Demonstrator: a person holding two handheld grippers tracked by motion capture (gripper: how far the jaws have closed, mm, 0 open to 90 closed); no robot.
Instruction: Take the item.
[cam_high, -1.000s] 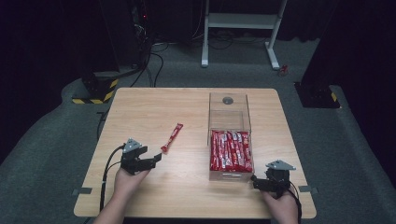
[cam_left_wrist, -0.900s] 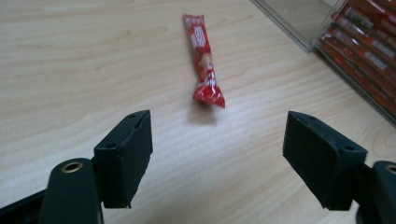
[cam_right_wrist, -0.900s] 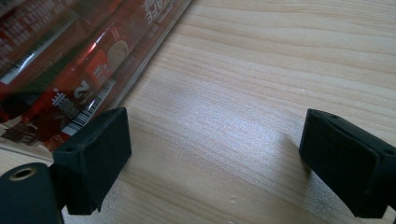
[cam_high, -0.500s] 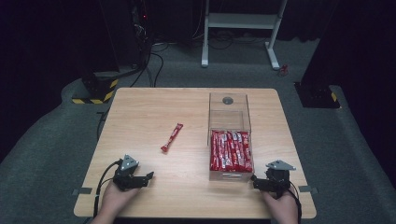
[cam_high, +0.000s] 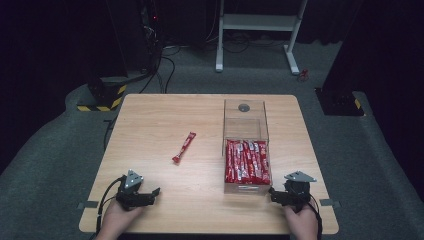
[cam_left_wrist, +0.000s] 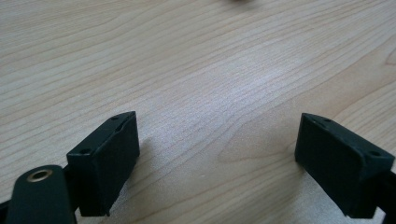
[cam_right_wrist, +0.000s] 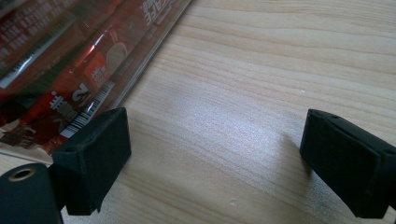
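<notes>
Two grippers rest low at the near edge of the wooden table (cam_high: 150, 125), and the work looks to be at a pause or at its close, judged from how things lie. Going from large to small: the table bears a clear box (cam_high: 245, 120) toward its right side, whose near half is packed with red stick packets (cam_high: 246, 161) lying side by side, while its far half is bare. Next comes the left gripper (cam_high: 150, 194), at the near left corner with its jaws spread wide over bare wood, nothing between them. The right gripper (cam_high: 274, 196) sits just beside the box's near right corner, jaws likewise wide apart and holding nothing. Smallest is one loose red packet (cam_high: 184, 147), lying slantwise on the table between the left gripper and the box, well apart from both. If it belongs with the rest, the next move calls for the left gripper to reach forward, straddle it across its narrow width and close gently.
</notes>
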